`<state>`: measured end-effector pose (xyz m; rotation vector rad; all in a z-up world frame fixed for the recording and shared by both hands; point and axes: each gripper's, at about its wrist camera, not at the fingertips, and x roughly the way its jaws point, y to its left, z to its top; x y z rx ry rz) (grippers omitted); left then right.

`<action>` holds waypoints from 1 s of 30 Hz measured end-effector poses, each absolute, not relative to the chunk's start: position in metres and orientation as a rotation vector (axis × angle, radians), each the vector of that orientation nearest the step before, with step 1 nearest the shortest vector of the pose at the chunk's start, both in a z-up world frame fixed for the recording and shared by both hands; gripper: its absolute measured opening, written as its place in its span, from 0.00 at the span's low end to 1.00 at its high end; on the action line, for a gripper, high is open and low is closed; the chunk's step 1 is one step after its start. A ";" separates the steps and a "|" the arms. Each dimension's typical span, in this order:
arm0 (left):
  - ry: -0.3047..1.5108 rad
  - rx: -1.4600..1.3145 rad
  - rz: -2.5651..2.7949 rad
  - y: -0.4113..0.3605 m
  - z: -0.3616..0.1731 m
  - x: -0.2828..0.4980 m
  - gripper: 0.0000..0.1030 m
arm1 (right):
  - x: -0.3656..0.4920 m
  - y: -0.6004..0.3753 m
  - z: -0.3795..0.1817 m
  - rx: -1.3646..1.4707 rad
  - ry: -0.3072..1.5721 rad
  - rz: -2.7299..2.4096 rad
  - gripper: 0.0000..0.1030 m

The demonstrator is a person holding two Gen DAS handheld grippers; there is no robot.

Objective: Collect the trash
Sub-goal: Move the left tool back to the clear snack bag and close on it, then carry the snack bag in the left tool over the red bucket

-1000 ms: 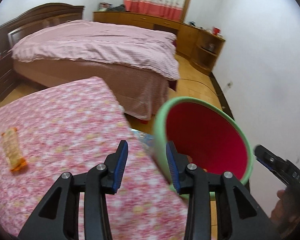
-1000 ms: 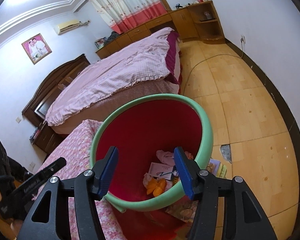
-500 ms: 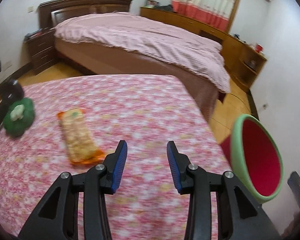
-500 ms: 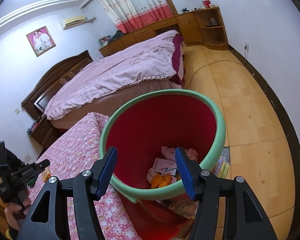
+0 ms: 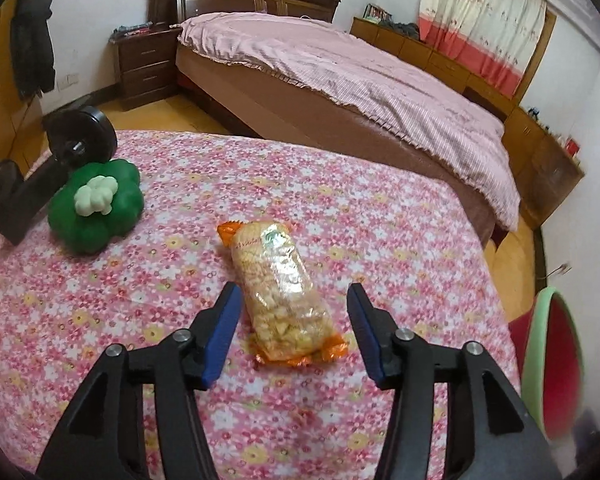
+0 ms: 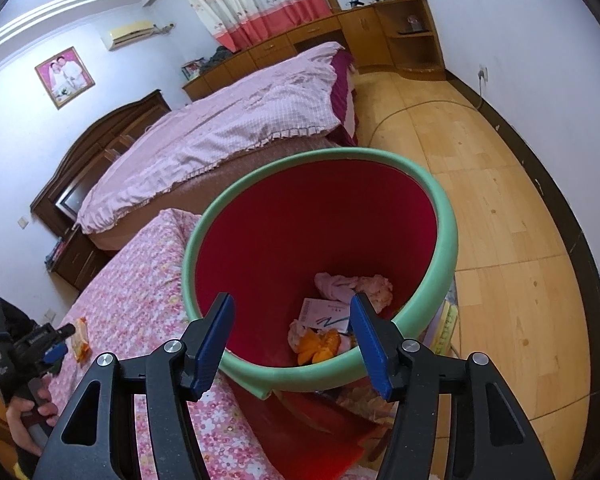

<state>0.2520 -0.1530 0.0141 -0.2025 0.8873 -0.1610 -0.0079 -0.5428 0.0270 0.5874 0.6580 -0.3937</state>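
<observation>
My left gripper (image 5: 294, 320) is spread wide, its fingers on either side of a snack packet (image 5: 278, 290) without touching it. The packet lies flat on a pink flowered tablecloth (image 5: 380, 232), near a green toy (image 5: 96, 208). My right gripper (image 6: 292, 328), also spread and holding nothing, points into a red bin (image 6: 320, 240) with a green rim holding scraps, beside the table. A bed (image 5: 340, 68) stands behind.

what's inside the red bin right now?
In the bin: a pink crumpled wad, a white printed card and orange peel. The right gripper, open, and the near rim hide the rest of the bottom.
</observation>
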 end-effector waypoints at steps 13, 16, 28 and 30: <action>0.960 -0.235 -0.126 -0.152 -0.008 0.273 0.56 | -0.005 -0.543 0.021 0.585 0.671 -0.399 0.60; 0.951 -0.223 -0.129 -0.153 -0.011 0.273 0.55 | -0.003 -0.547 0.017 0.593 0.683 -0.412 0.60; 0.931 -0.230 -0.231 -0.159 -0.005 0.253 0.45 | -0.017 -0.540 0.027 0.595 0.659 -0.408 0.60; 0.920 -0.231 -0.259 -0.162 0.002 0.245 0.45 | -0.022 -0.538 0.030 0.595 0.651 -0.405 0.60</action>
